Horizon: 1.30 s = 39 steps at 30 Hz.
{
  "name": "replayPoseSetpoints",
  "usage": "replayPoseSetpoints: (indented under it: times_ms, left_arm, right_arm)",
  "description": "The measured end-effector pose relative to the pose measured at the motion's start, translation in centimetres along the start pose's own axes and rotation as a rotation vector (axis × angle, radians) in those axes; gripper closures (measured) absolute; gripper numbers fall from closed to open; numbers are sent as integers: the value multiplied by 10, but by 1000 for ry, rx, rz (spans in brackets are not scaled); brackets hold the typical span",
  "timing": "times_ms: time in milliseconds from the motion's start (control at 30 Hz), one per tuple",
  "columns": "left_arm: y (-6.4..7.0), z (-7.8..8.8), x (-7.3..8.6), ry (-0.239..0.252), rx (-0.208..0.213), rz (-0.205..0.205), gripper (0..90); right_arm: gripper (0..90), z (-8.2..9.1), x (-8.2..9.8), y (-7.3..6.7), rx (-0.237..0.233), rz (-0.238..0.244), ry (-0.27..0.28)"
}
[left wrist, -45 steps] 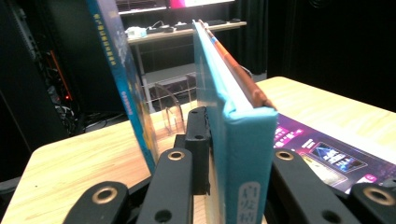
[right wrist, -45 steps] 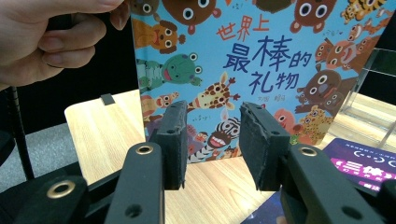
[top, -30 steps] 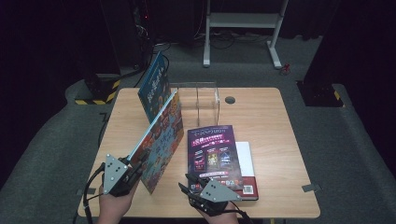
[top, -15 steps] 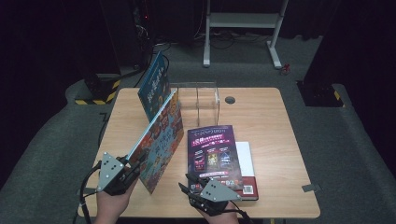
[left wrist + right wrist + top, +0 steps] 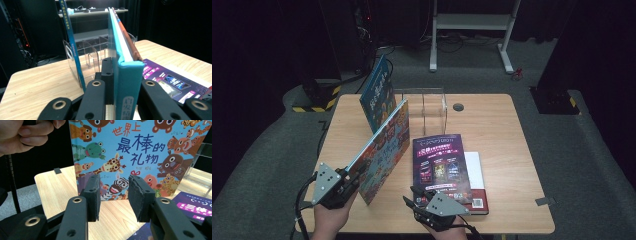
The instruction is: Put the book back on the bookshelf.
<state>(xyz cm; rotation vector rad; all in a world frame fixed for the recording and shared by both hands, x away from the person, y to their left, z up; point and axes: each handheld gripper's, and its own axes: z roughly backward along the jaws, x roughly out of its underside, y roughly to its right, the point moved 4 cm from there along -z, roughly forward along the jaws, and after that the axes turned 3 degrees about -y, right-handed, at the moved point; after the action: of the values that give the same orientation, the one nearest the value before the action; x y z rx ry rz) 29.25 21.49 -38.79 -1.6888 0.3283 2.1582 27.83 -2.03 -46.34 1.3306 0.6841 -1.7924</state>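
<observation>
A picture book with cartoon animals (image 5: 384, 150) stands tilted on its edge at the table's front left. My left gripper (image 5: 351, 181) is shut on its turquoise spine (image 5: 127, 82), and the jaws have just been closing on it. A purple book (image 5: 442, 160) lies flat on a white book (image 5: 474, 167) near the front edge. My right gripper (image 5: 416, 196) rests at the purple book's near edge. In the right gripper view its jaws (image 5: 113, 192) stand open with nothing between them, facing the animal cover (image 5: 135, 152).
A clear acrylic rack (image 5: 432, 107) stands at the back of the wooden table (image 5: 492, 125), with a blue book (image 5: 377, 92) upright at its left end. A hand (image 5: 27, 132) shows at the top left of the right gripper view.
</observation>
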Motion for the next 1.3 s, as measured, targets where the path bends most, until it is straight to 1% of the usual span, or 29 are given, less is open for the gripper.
replayPoseSetpoints:
  times_ms: [67, 200, 367, 433, 500, 633, 800, 1000, 1167, 1300]
  left_arm:
    - [0, -1, -2, 8, 0, -3, 809]
    - [-4, -4, -7, 17, 3, 8, 811]
    - [-9, -8, -19, 34, 5, 14, 812]
    - [-11, -9, -24, 42, 6, 18, 813]
    - [-12, -10, -29, 52, 7, 11, 813]
    - [-13, -14, -36, 49, 7, 4, 813]
    - [-17, -18, -40, 56, 0, 14, 812]
    - [-20, -14, -45, 80, -10, 39, 812]
    - [-23, -10, -48, 92, -32, 35, 812]
    - [-28, -8, -50, 98, -50, 44, 812]
  right_arm:
    - [622, 0, 0, 0, 2, 1, 1]
    - [624, 1, -1, 1, 4, -1, 5]
    - [627, 2, -1, 2, 6, 4, 8]
    - [627, 3, -1, 3, 7, -1, 7]
    - [628, 4, -2, 3, 8, -1, 11]
    - [630, 5, -2, 4, 11, 2, 16]
    - [633, 6, -3, 5, 12, 5, 21]
    - [635, 7, -3, 6, 16, -4, 22]
    - [637, 7, -4, 5, 13, 2, 24]
    - [638, 7, -4, 5, 13, 3, 25]
